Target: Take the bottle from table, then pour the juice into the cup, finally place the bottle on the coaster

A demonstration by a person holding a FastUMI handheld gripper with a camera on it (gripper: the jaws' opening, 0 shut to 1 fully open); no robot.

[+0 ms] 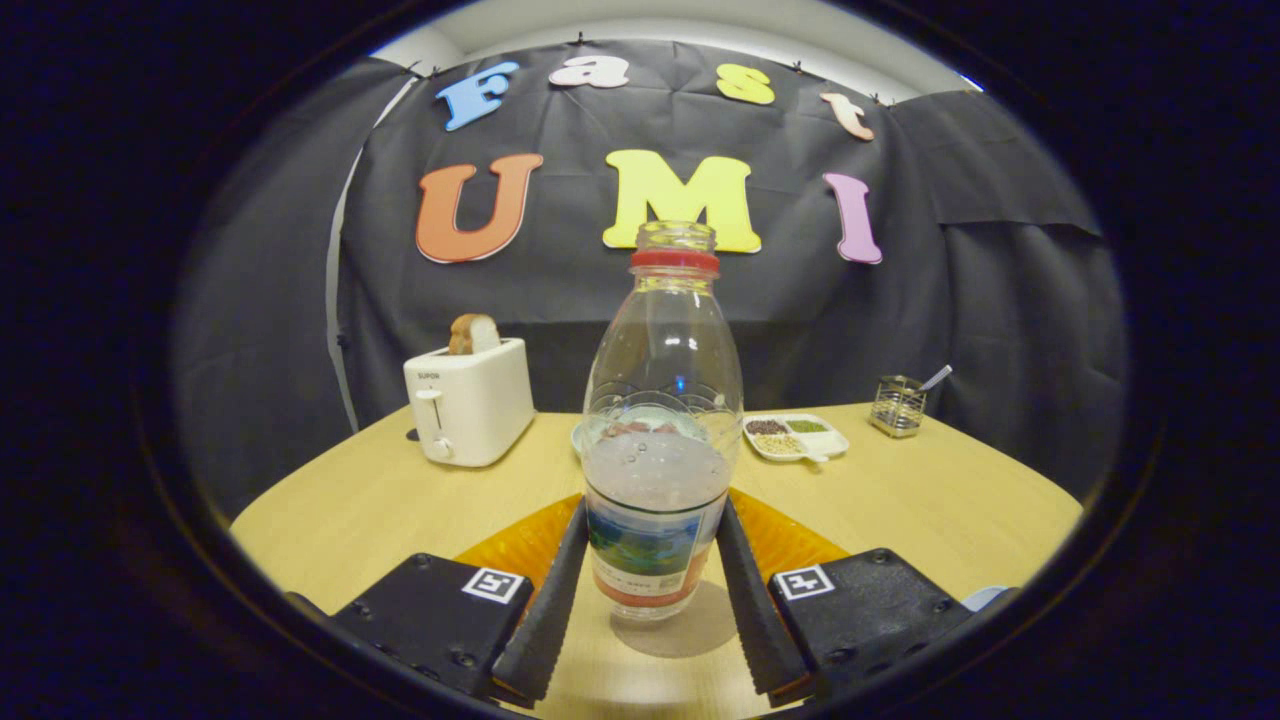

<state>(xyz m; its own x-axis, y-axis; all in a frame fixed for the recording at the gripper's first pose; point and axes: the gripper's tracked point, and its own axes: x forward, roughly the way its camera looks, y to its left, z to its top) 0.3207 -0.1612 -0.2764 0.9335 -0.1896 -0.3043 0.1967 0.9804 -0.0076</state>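
Step 1, grab: claw (650, 560) fingers flank bottle (660, 430) on counter (900, 500), contact unclear. Next: squeeze, lift, w/ no spill.

Dim booth; sharp, fisheye-bowed edges.

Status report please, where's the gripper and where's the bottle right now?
Gripper jaws astride the bottle, contact unclear. Bottle upright on the table, uncapped, partly full. Toaster and snack tray well beyond.
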